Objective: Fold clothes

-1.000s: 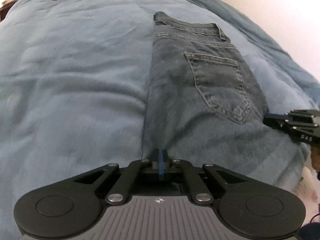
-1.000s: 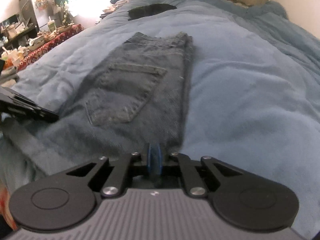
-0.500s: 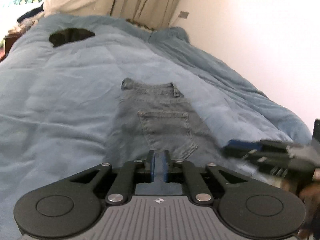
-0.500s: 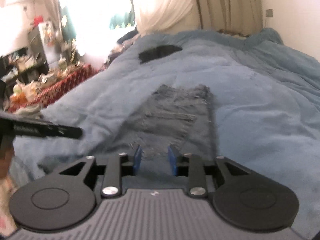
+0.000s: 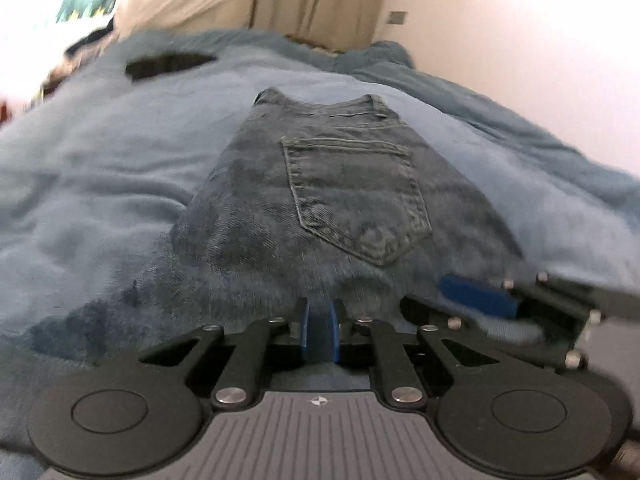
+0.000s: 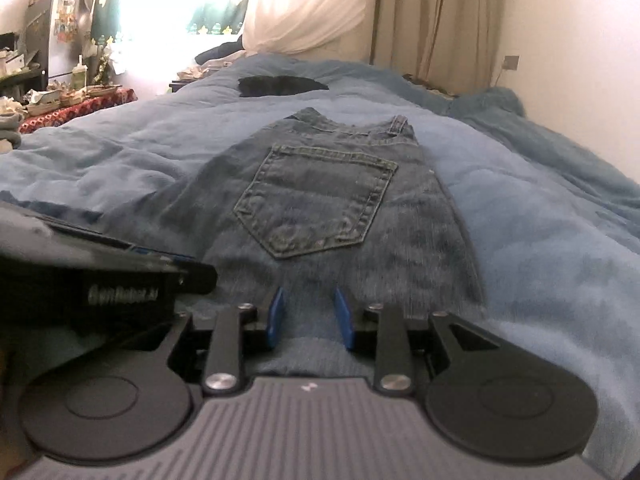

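A pair of dark blue jeans (image 5: pixel 320 184) lies folded lengthwise on the blue bedspread, back pocket up, waistband at the far end; it also shows in the right wrist view (image 6: pixel 328 208). My left gripper (image 5: pixel 319 330) sits low at the near end of the jeans, its blue pads a small gap apart with denim-coloured cloth between them. My right gripper (image 6: pixel 310 314) is open over the near end, nothing held. The right gripper shows blurred at the right of the left wrist view (image 5: pixel 516 304); the left one shows at the left of the right wrist view (image 6: pixel 108 280).
A blue bedspread (image 6: pixel 540 216) covers the whole bed. A dark garment (image 6: pixel 280 85) lies near the far end. Curtains (image 6: pixel 432 12) and a white wall stand behind. A cluttered side table (image 6: pixel 68 100) stands at the far left.
Both grippers, shut on the jeans a second ago, have opened. The views tipped up, then came down close over the near end of the jeans. The grippers are closer together.
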The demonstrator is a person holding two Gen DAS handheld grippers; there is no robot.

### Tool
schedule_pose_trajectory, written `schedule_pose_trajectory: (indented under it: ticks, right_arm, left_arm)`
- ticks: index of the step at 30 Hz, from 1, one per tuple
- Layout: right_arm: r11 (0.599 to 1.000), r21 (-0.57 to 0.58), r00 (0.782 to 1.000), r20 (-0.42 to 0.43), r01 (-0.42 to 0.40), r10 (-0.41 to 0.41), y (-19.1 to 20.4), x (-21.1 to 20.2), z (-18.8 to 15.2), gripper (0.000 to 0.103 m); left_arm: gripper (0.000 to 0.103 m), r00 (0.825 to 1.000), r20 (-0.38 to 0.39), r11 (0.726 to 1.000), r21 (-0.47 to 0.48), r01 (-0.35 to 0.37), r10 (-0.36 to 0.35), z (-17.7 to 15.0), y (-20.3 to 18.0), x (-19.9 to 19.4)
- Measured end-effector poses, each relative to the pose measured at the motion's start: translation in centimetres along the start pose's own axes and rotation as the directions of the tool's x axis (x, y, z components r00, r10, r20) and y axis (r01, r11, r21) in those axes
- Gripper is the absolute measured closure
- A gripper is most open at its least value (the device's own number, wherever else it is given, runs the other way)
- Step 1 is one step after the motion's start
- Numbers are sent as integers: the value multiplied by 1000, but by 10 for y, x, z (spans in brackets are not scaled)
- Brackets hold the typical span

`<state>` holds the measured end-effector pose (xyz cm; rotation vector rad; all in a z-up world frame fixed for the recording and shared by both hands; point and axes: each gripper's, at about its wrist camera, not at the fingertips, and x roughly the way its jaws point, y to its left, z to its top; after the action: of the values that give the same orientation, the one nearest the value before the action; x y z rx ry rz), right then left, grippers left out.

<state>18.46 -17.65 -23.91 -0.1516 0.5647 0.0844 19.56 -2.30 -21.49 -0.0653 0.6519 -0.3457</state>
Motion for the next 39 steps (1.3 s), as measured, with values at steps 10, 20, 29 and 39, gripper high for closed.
schedule_pose_trajectory:
  ticks: [10,20,29,39]
  right_arm:
    - [1000,16,999,42,-8,7,-7,-19,0,56]
    - [998,41,997,54,46,-48,-40,-65,-15,42]
    - [998,46,996,79,45,-48,-45,-65,-42,41]
    - [997,54,993,108,50,-56,-43,-83,-28,41]
  left_arm:
    - [91,999,30,999,-43,24,-23,-5,7,-1]
    - [92,999,49,999,-48,25,-23,-10,4,-3]
    - [86,992,101,997,-21,79,-76,-12,-5,-38]
    - [81,993,105,999,18,48,-49,-22,-10,-43]
